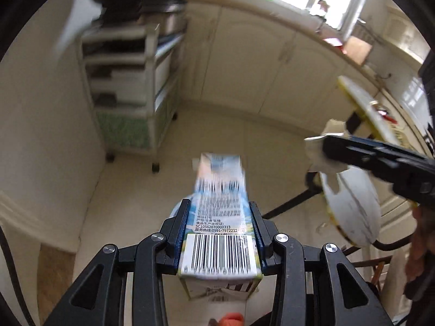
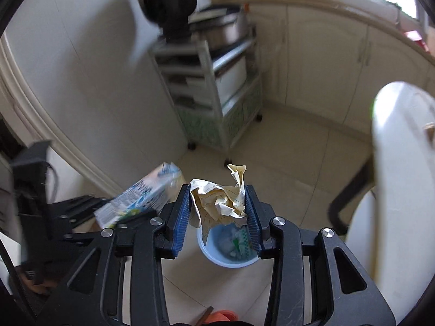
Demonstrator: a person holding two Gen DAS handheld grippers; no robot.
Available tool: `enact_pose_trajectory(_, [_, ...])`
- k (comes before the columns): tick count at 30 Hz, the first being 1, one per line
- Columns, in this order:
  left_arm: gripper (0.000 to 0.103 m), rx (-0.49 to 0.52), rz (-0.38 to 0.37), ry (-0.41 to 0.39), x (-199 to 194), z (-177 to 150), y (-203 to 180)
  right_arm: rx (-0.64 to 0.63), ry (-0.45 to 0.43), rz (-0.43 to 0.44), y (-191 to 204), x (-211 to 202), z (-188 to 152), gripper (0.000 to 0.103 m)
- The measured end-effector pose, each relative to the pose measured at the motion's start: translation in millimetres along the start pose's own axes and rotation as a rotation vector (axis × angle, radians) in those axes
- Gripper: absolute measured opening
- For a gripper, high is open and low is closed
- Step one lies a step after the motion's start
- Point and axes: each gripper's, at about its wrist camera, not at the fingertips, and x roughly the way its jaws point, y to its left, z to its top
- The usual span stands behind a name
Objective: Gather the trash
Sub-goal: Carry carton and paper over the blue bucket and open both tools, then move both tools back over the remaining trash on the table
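My left gripper (image 1: 219,212) is shut on a blue and white milk carton (image 1: 219,206) with a barcode label, held above the floor. The carton also shows in the right wrist view (image 2: 141,195) at the left. My right gripper (image 2: 217,203) is shut on a crumpled piece of cream paper (image 2: 217,201). Right below it stands a light blue trash bin (image 2: 228,247) on the floor with some trash inside. In the left wrist view the right gripper (image 1: 323,149) comes in from the right with the paper (image 1: 320,152).
A white wheeled shelf cart (image 1: 127,87) stands by the wall, also in the right wrist view (image 2: 214,92). Cream cabinets (image 1: 258,62) line the back. A white chair (image 2: 402,176) with black legs is at the right. The floor is cream tile (image 1: 217,133).
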Motion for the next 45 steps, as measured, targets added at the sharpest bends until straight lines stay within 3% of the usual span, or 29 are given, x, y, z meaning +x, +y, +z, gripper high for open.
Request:
enact_pose_trajectory(7, [0.036,-0.043,-0.034,0.091,53.6,6.7,14.5,-0.002,0.071,-0.026,-11.9,83.3,-3.9,0.043])
enact_pose_trajectory(9, [0.036,-0.039,-0.038,0.114,71.9,12.8,9.7,0.027,0.085,-0.014,-21.3,95.4,-6.0,0.066])
enact_pose_trajectory(10, [0.036,-0.029,-0.031,0.118,81.5,18.0,4.6,0.039,0.084,-0.019,-26.0,99.7,-6.9,0.072])
enact_pose_trajectory(11, [0.036,-0.014,-0.026,0.123,89.5,22.0,-1.6,0.043,0.081,-0.019,-28.2,101.1,-7.6,0.077])
enact_pose_trajectory(14, [0.036,0.0,-0.031,0.14,110.6,31.2,-10.7,0.06,0.073,-0.013,-39.1,102.5,-8.9,0.077])
enact_pose_trajectory(18, [0.038,0.02,-0.025,0.172,134.2,41.0,-27.6,0.056,0.035,-0.086,-44.0,91.2,-4.2,0.082])
enact_pose_trajectory(22, [0.055,0.006,0.003,0.177,147.3,52.8,-42.8,0.053,-0.012,-0.127,-39.3,71.1,1.6,0.088])
enact_pose_trajectory(28, [0.056,-0.024,0.037,0.102,117.9,52.3,-50.1,0.085,-0.053,-0.12,-36.6,46.5,7.3,0.088])
enact_pose_trajectory(31, [0.056,-0.035,0.076,0.025,82.8,57.2,-51.6,0.074,-0.087,-0.127,-30.3,26.0,6.8,0.088])
enact_pose_trajectory(36, [0.065,-0.009,0.114,-0.154,10.4,68.5,-72.2,0.086,-0.198,-0.081,-19.7,-34.0,8.5,0.088])
enact_pose_trajectory(41, [0.074,0.091,0.071,-0.265,-35.3,77.1,-120.4,0.122,-0.343,-0.055,-29.9,-112.3,4.0,0.095])
enact_pose_trajectory(45, [0.076,0.192,0.0,-0.294,-44.2,84.6,-176.6,0.179,-0.415,-0.132,-71.2,-172.6,-7.9,0.096])
